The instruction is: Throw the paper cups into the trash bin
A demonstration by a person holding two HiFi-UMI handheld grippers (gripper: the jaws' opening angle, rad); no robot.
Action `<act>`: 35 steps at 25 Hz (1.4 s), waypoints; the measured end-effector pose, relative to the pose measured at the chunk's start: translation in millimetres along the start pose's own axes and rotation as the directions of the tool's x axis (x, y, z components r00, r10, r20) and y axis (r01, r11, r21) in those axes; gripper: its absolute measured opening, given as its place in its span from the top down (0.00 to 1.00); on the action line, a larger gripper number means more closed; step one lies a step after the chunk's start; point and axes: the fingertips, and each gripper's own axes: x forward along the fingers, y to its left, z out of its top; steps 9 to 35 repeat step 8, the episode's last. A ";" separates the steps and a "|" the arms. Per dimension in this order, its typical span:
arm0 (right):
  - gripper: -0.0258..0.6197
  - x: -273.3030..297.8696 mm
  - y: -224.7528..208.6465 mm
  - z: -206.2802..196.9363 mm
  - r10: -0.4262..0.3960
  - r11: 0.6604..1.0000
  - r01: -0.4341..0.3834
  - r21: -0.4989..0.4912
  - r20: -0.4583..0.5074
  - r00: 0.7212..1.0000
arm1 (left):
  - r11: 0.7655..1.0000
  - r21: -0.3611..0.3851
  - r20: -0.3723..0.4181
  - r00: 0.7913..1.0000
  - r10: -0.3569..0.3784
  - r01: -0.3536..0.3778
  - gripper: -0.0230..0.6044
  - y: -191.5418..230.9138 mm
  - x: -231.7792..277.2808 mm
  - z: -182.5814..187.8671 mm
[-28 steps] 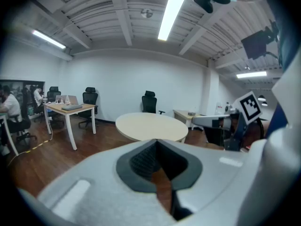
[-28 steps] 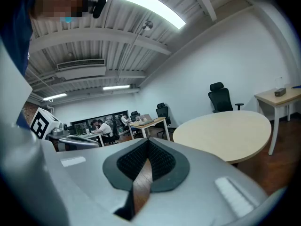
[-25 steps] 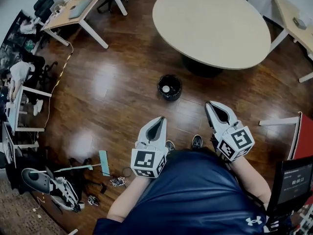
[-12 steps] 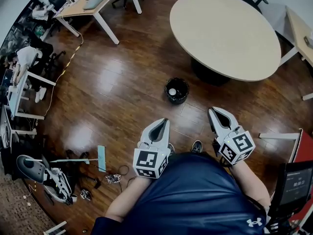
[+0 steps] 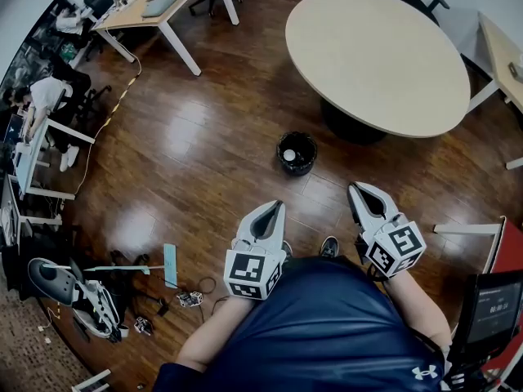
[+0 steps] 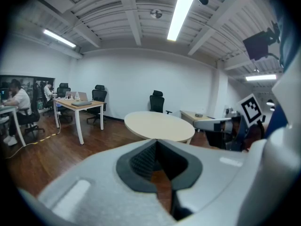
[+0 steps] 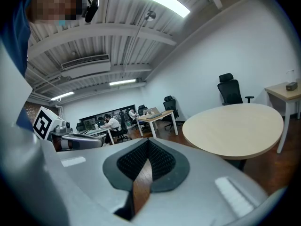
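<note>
Along the left edge, people sit at white desks (image 5: 33, 149), and a light wooden desk with white legs (image 5: 122, 16) stands at the upper left on the glossy dark brown plank floor (image 5: 188, 153). Lower left on the floor lie a grey-and-white device (image 5: 78, 300) and a pale blue flat strip (image 5: 172, 265). The left gripper (image 5: 276, 207), grey with a marker cube at its back, is held out in front of the person's dark blue shirt (image 5: 327, 333); its jaws are closed tip to tip with nothing between them. Just beyond it, between the two grippers and further out, the small round black trash bin (image 5: 310, 147) stands upright on the floor near the foot of the large round beige table (image 5: 376, 55), whose top is bare. A white paper cup (image 5: 288, 154) lies inside the bin. The right gripper (image 5: 353, 188) points toward the table, well apart from the bin; its jaws are likewise pressed together and empty. At the lower right stands a dark screen (image 5: 490, 309).
</note>
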 end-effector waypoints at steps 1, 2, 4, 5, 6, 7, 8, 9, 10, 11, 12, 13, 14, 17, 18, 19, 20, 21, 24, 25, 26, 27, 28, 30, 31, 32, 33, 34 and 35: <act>0.95 -0.9 -0.3 -2.6 0.000 1.000 0.000 0.000 0.001 1.000 | 1.000 0.001 0.000 1.000 0.001 -0.001 0.96 -0.2 -0.3 -2.2; 0.95 -0.8 -0.9 -5.1 0.000 1.000 0.000 0.001 0.002 1.000 | 1.000 0.002 -0.001 1.000 0.001 -0.001 0.96 0.0 0.2 -4.5; 0.95 0.1 -1.6 -7.0 0.001 1.000 -0.001 0.002 0.003 1.000 | 1.000 0.003 -0.002 1.000 0.001 -0.001 0.96 0.4 1.3 -6.5; 0.95 0.2 -1.7 -6.1 0.001 1.000 -0.001 0.001 0.002 1.000 | 1.000 0.003 -0.003 1.000 0.001 -0.001 0.96 0.1 1.5 -5.8; 0.95 0.1 -1.9 -4.6 0.001 1.000 -0.001 0.001 0.001 1.000 | 1.000 0.002 -0.003 1.000 0.001 -0.001 0.96 -0.3 1.6 -4.5; 0.95 -0.1 -2.1 -3.0 0.001 1.000 -0.001 0.000 0.001 1.000 | 1.000 0.000 -0.004 1.000 0.001 -0.001 0.96 -0.8 1.7 -3.0; 0.95 -0.3 -2.3 -1.2 0.000 1.000 0.000 0.000 0.000 1.000 | 1.000 -0.001 -0.005 1.000 0.000 0.000 0.96 -1.3 1.8 -1.5; 0.95 -0.3 -2.3 -1.2 0.000 1.000 0.000 0.000 0.000 1.000 | 1.000 -0.001 -0.005 1.000 0.000 0.000 0.96 -1.3 1.8 -1.5; 0.95 -0.3 -2.3 -1.2 0.000 1.000 0.000 0.000 0.000 1.000 | 1.000 -0.001 -0.005 1.000 0.000 0.000 0.96 -1.3 1.8 -1.5; 0.95 -0.3 -2.3 -1.2 0.000 1.000 0.000 0.000 0.000 1.000 | 1.000 -0.001 -0.005 1.000 0.000 0.000 0.96 -1.3 1.8 -1.5; 0.95 -0.3 -2.3 -1.2 0.000 1.000 0.000 0.000 0.000 1.000 | 1.000 -0.001 -0.005 1.000 0.000 0.000 0.96 -1.3 1.8 -1.5; 0.95 -0.3 -2.3 -1.2 0.000 1.000 0.000 0.000 0.000 1.000 | 1.000 -0.001 -0.005 1.000 0.000 0.000 0.96 -1.3 1.8 -1.5; 0.95 -0.3 -2.3 -1.2 0.000 1.000 0.000 0.000 0.000 1.000 | 1.000 -0.001 -0.005 1.000 0.000 0.000 0.96 -1.3 1.8 -1.5; 0.95 -0.3 -2.3 -1.2 0.000 1.000 0.000 0.000 0.000 1.000 | 1.000 -0.001 -0.005 1.000 0.000 0.000 0.96 -1.3 1.8 -1.5; 0.95 -0.3 -2.3 -1.2 0.000 1.000 0.000 0.000 0.000 1.000 | 1.000 -0.001 -0.005 1.000 0.000 0.000 0.96 -1.3 1.8 -1.5; 0.95 -0.3 -2.3 -1.2 0.000 1.000 0.000 0.000 0.000 1.000 | 1.000 -0.001 -0.005 1.000 0.000 0.000 0.96 -1.3 1.8 -1.5; 0.95 -0.3 -2.3 -1.2 0.000 1.000 0.000 0.000 0.000 1.000 | 1.000 -0.001 -0.005 1.000 0.000 0.000 0.96 -1.3 1.8 -1.5; 0.95 -0.3 -2.3 -1.2 0.000 1.000 0.000 0.000 0.000 1.000 | 1.000 -0.001 -0.005 1.000 0.000 0.000 0.96 -1.3 1.8 -1.5; 0.95 -0.3 -2.3 -1.2 0.000 1.000 0.000 0.000 0.000 1.000 | 1.000 -0.001 -0.005 1.000 0.000 0.000 0.96 -1.3 1.8 -1.5; 0.95 -0.3 -2.3 -1.2 0.000 1.000 0.000 0.000 0.000 1.000 | 1.000 -0.001 -0.005 1.000 0.000 0.000 0.96 -1.3 1.8 -1.5; 0.95 -0.3 -2.3 -1.2 0.000 1.000 0.000 0.000 0.000 1.000 | 1.000 -0.001 -0.005 1.000 0.000 0.000 0.96 -1.3 1.8 -1.5; 0.95 -0.3 -2.3 -1.2 0.000 1.000 0.000 0.000 0.000 1.000 | 1.000 -0.001 -0.005 1.000 0.000 0.000 0.96 -1.3 1.8 -1.5; 0.95 -0.3 -2.3 -1.2 0.000 1.000 0.000 0.000 0.000 1.000 | 1.000 -0.001 -0.005 1.000 0.000 0.000 0.96 -1.3 1.8 -1.5; 0.95 -0.3 -2.3 -1.2 0.000 1.000 0.000 0.000 0.000 1.000 | 1.000 -0.001 -0.005 1.000 0.000 0.000 0.96 -1.3 1.8 -1.5; 0.95 -0.3 -2.3 -1.2 0.000 1.000 0.000 0.000 0.000 1.000 | 1.000 -0.001 -0.005 1.000 0.000 0.000 0.96 -1.3 1.8 -1.5; 0.95 -0.3 -2.3 -1.2 0.000 1.000 0.000 0.000 0.000 1.000 | 1.000 -0.001 -0.005 1.000 0.000 0.000 0.96 -1.3 1.8 -1.5; 0.95 -0.3 -2.3 -1.2 0.000 1.000 0.000 0.000 0.000 1.000 | 1.000 -0.001 -0.005 1.000 0.000 0.000 0.96 -1.3 1.8 -1.5; 0.95 -0.3 -2.3 -1.2 0.000 1.000 0.000 0.000 0.000 1.000 | 1.000 -0.001 -0.005 1.000 0.000 0.000 0.96 -1.3 1.8 -1.5; 0.95 -0.3 -2.3 -1.2 0.000 1.000 0.000 0.000 0.000 1.000 | 1.000 -0.001 -0.005 1.000 0.000 0.000 0.96 -1.3 1.8 -1.5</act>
